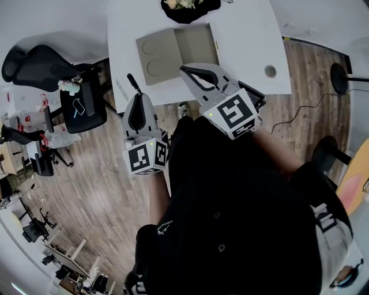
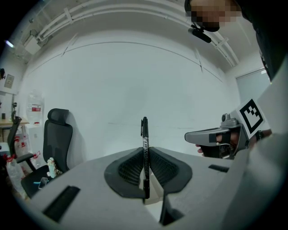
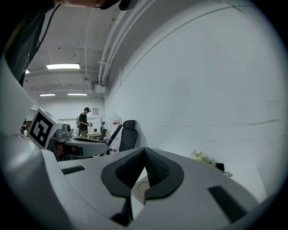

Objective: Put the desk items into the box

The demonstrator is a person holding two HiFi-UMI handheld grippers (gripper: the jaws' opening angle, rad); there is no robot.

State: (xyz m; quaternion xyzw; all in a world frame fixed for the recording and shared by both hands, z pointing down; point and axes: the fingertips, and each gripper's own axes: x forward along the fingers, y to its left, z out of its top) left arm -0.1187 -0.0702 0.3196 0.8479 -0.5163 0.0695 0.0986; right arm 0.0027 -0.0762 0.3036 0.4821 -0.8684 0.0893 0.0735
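Observation:
My left gripper (image 1: 138, 98) is shut on a black pen (image 1: 134, 83), which sticks out past the jaw tips just off the white desk's (image 1: 248, 34) front left edge. The left gripper view has the pen (image 2: 145, 152) standing upright, pinched between the pads of the left gripper (image 2: 145, 150). An open cardboard box (image 1: 176, 52) lies on the desk, with two round recesses in its left half. My right gripper (image 1: 185, 70) hangs over the box's front edge, shut with nothing in it. In its own view the right gripper (image 3: 144, 150) has its pads meeting at the tips, with a bit of the box (image 3: 145, 186) showing below.
A black dish with flowers (image 1: 187, 7) sits at the desk's far edge, behind the box. A round cable hole (image 1: 270, 71) is at the desk's right. A black office chair (image 1: 40, 63) and a stool (image 1: 83, 109) stand on the wood floor to the left.

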